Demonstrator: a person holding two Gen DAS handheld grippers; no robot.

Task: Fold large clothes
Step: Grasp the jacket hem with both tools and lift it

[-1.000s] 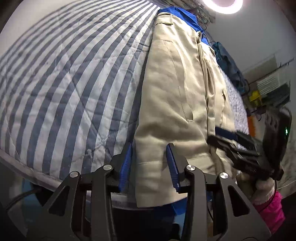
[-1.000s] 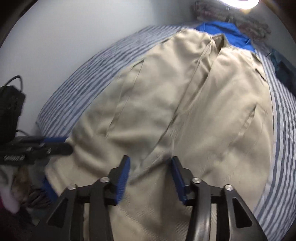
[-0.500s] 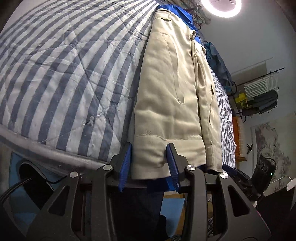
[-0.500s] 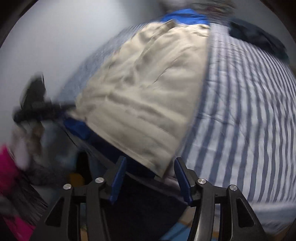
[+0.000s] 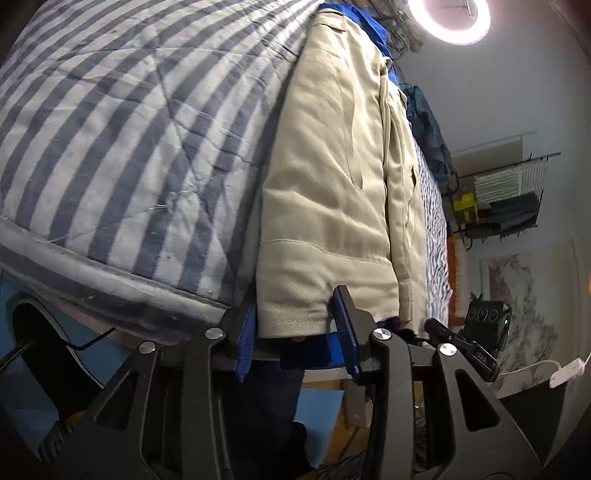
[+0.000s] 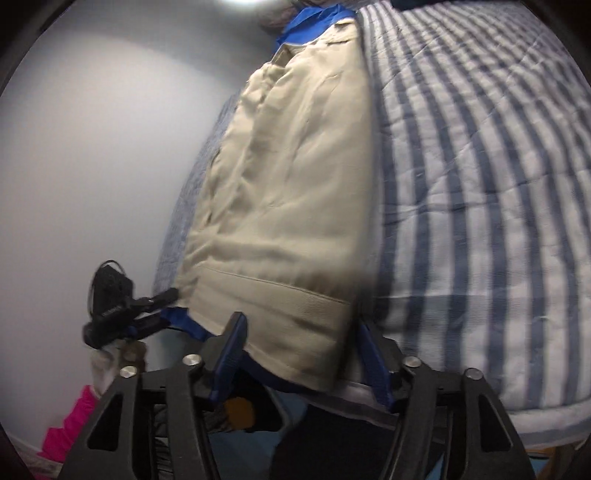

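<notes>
Left wrist view, ring light [image 5: 457, 18], both hand-held grippers spread astride beige jacket [image 5: 332, 206] hem.

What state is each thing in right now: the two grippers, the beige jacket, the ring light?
Left gripper: open, fingers either side of the jacket's hem corner.
Right gripper: open, straddling the opposite hem corner.
Beige jacket: lying flat on the striped quilt, hem at the bed edge.
Ring light: on.

A home bedroom: striped quilt [image 5: 122, 147] on a bed, wall rack [image 5: 506, 199].
</notes>
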